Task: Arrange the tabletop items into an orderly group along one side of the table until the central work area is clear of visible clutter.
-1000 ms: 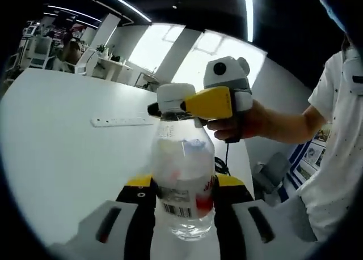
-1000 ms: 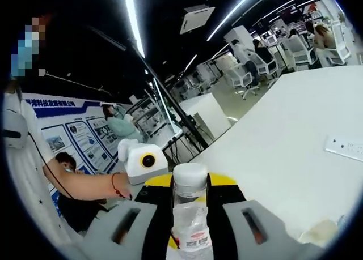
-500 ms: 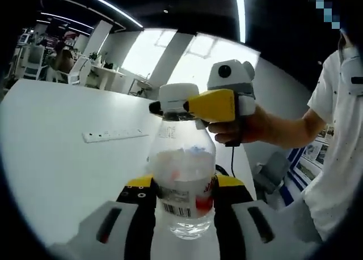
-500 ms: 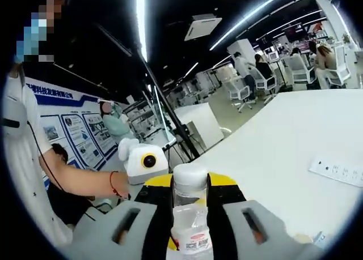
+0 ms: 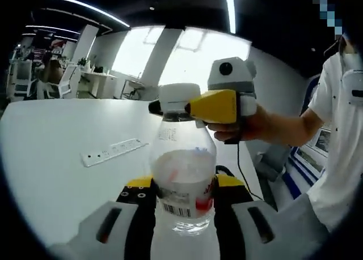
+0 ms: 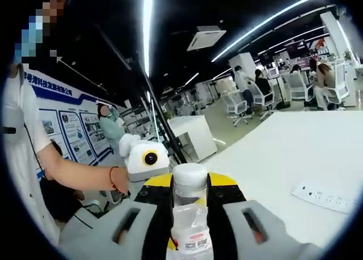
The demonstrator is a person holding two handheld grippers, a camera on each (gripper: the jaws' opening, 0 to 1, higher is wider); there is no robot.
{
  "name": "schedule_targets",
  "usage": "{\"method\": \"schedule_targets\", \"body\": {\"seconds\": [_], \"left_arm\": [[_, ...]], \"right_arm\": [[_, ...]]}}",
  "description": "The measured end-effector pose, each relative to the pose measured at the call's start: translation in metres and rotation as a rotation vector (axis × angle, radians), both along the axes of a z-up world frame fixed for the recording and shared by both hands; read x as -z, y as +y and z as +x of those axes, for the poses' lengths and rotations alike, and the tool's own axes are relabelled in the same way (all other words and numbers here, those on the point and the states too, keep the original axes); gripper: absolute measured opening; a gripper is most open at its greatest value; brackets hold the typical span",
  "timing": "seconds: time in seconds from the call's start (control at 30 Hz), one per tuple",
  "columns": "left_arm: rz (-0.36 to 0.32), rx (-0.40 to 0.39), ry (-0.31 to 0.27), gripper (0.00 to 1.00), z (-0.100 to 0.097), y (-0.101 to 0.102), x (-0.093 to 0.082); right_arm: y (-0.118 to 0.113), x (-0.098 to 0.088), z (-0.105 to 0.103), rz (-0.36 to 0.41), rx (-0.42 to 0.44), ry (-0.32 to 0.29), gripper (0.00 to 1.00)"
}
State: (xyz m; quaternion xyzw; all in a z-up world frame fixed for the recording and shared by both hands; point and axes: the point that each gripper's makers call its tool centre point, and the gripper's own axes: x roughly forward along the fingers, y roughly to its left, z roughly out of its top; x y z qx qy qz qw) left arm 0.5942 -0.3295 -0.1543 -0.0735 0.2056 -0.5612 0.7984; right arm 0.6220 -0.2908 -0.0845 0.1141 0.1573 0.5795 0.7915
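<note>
A clear plastic bottle [image 5: 182, 175] with a white cap [image 5: 174, 97] and a barcode label stands upright between my left gripper's [image 5: 182, 185] jaws, which are shut on its lower body. My right gripper [image 5: 173, 107] comes in from the right with its yellow jaws shut on the cap. In the right gripper view the cap [image 6: 190, 176] sits clamped between the right gripper's [image 6: 190, 183] jaws, with the bottle's neck [image 6: 190, 234] below it. The frames do not show whether the bottle's base touches the white table [image 5: 51, 130].
A white power strip [image 5: 110, 152] lies on the table [image 6: 283, 152], seen again at the right as the power strip [image 6: 329, 195]. A person's arm [image 5: 283, 127] and white shirt fill the right side. Office chairs [image 6: 295, 87] and desks stand beyond the table.
Both views have swung round with the hands, so the power strip and room sit differently in the picture. The two grips on the bottle are unchanged.
</note>
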Motion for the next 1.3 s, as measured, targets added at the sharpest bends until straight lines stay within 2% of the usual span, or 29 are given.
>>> {"method": "schedule_targets", "body": {"seconds": [0.07,0.17,0.23,0.3,0.33,0.4,0.43,0.67,0.8,1.17,1.3], "left_arm": [[0.03,0.025,-0.027,0.38,0.006,-0.002,-0.003],[0.04,0.056,-0.033,0.38,0.011,-0.005,-0.008],[0.083,0.089,-0.08,0.38,0.017,-0.005,-0.011],[0.107,0.126,-0.087,0.38,0.021,-0.007,-0.011],[0.132,0.145,-0.113,0.38,0.024,-0.007,-0.01],[0.153,0.166,-0.133,0.38,0.028,-0.008,-0.007],[0.155,0.172,-0.141,0.38,0.027,-0.008,-0.005],[0.173,0.203,-0.126,0.38,0.022,-0.015,0.029],[0.17,0.212,-0.121,0.38,0.022,-0.018,0.039],[0.251,0.247,-0.156,0.38,0.019,-0.021,0.073],[0.259,0.243,-0.166,0.38,0.018,-0.021,0.078]], "right_arm": [[-0.003,-0.004,0.003,0.001,0.015,-0.018,0.19],[-0.006,-0.01,0.008,0.018,0.052,-0.046,0.19],[-0.009,-0.014,0.011,0.023,0.073,-0.073,0.19],[-0.012,-0.015,0.015,0.016,0.1,-0.102,0.19],[-0.013,-0.015,0.017,0.012,0.108,-0.113,0.19],[-0.016,-0.013,0.021,-0.014,0.129,-0.17,0.19],[-0.014,-0.01,0.013,-0.026,0.132,-0.173,0.19],[-0.013,0.021,0.008,-0.146,0.123,-0.259,0.19],[-0.014,0.032,0.005,-0.187,0.122,-0.292,0.19],[-0.014,0.065,-0.008,-0.34,0.102,-0.393,0.2],[-0.015,0.071,-0.011,-0.371,0.098,-0.417,0.2]]}}
